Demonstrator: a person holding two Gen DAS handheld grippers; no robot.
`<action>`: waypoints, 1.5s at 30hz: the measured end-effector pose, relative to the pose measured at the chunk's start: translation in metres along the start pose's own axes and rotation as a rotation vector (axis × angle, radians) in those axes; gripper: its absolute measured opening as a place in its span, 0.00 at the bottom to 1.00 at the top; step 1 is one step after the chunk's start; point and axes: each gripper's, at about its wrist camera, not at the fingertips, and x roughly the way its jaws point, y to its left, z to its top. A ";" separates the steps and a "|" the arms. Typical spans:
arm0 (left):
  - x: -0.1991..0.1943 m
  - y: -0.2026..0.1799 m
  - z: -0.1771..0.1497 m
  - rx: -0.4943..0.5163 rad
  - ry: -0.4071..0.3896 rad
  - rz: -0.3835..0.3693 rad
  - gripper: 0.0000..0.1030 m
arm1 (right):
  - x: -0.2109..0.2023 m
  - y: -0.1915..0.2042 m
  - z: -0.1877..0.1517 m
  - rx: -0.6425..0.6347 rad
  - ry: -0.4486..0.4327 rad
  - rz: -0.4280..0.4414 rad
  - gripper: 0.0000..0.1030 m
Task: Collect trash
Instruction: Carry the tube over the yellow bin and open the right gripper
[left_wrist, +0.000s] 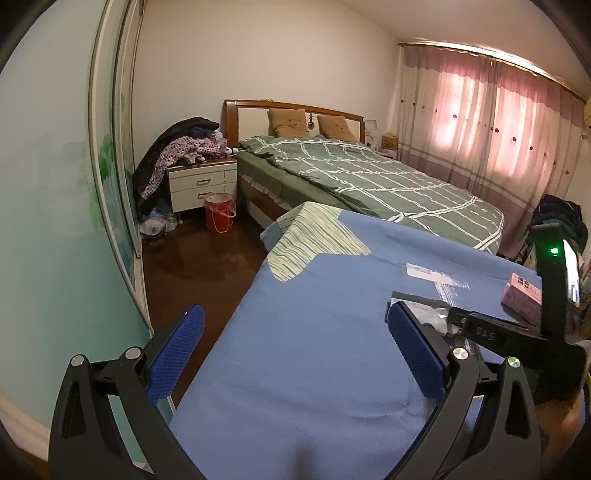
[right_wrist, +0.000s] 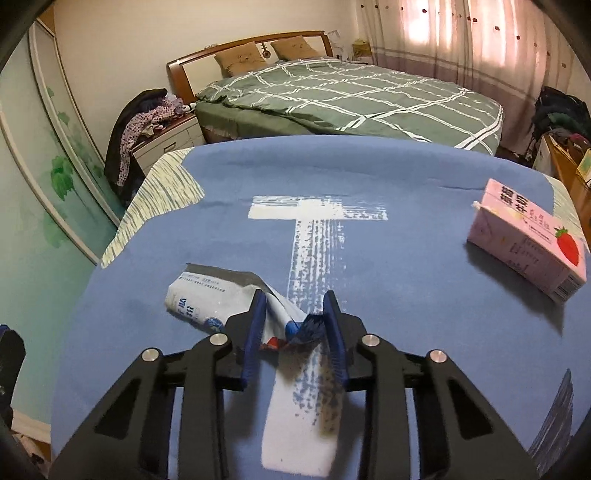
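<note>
My right gripper (right_wrist: 295, 314) is down on the blue cloth (right_wrist: 406, 177), in the middle of it near the front edge, and its two blue pads are closed in narrow on the crumpled end of an empty wrapper (right_wrist: 207, 295). The wrapper is white and silver with blue print. Most of it lies flat on the cloth to the left of my pads, and only the scrunched end sits between them. I think it is very light, thin and floppy, and a bit slippery, so it will bend and dangle when I lift it. The scrunched end looks like the best place to hold, because it is thicker there and the pads can squeeze it well. The flat part could slide out. A pink carton (right_wrist: 528, 243) with a strawberry on it lies near the right edge of the cloth, well apart from the wrapper. It looks stiffer and boxy, so I would hold it by its two long sides. My left gripper (left_wrist: 291, 339) hangs wide open over the left edge of the cloth and holds nothing.
</note>
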 end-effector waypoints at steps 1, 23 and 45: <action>0.001 0.000 0.000 0.000 0.001 -0.001 0.95 | -0.003 -0.001 0.000 0.001 -0.007 -0.004 0.29; 0.000 -0.037 -0.013 0.151 0.009 -0.048 0.95 | -0.151 -0.180 -0.079 0.310 -0.210 -0.154 0.20; -0.029 -0.236 -0.032 0.457 0.099 -0.364 0.95 | -0.215 -0.365 -0.175 0.758 -0.287 -0.604 0.42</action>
